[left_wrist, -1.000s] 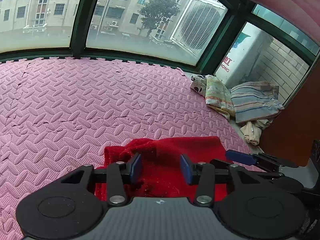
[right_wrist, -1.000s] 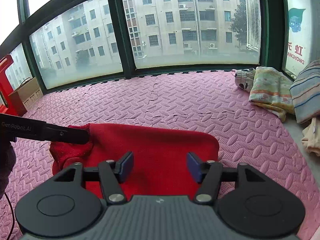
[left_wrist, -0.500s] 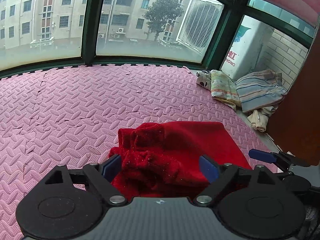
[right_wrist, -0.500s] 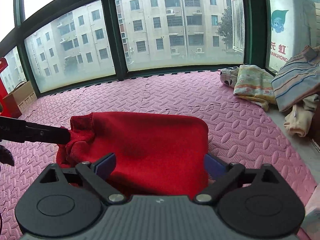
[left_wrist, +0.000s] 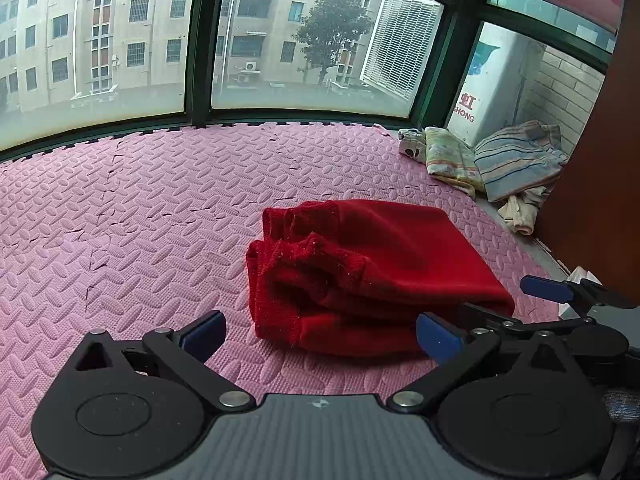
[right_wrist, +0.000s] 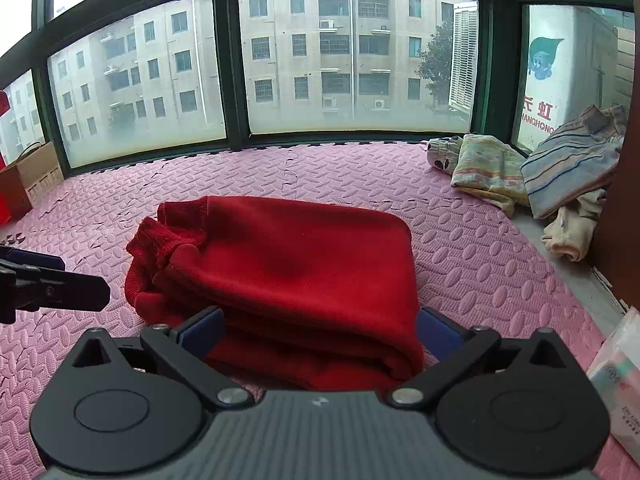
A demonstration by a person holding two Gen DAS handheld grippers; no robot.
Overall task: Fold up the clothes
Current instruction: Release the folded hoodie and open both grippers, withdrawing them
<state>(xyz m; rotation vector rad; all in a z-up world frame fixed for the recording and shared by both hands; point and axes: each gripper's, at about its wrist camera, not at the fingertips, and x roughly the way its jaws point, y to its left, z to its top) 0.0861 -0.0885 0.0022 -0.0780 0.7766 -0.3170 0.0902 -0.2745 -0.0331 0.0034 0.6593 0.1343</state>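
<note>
A red knitted garment (left_wrist: 360, 272) lies folded into a thick bundle on the pink foam mat (left_wrist: 140, 208); it also shows in the right wrist view (right_wrist: 288, 276). Its ribbed cuffs bunch at the left end. My left gripper (left_wrist: 320, 334) is open and empty, just short of the bundle's near left side. My right gripper (right_wrist: 320, 332) is open and empty, its jaws standing wide on either side of the bundle's near edge. The right gripper's fingers (left_wrist: 552, 290) show in the left wrist view, and the left gripper's finger (right_wrist: 60, 288) shows in the right wrist view.
A pile of other clothes, with a pale patterned piece (right_wrist: 484, 172) and a striped one (right_wrist: 572, 164), lies at the far right by the window. A cardboard box (right_wrist: 36, 172) stands at the far left. A tissue pack (right_wrist: 620, 380) lies near right. Windows bound the mat's far edge.
Both grippers opened wide and drew back from the red garment, which now lies released on the mat as a folded bundle.
</note>
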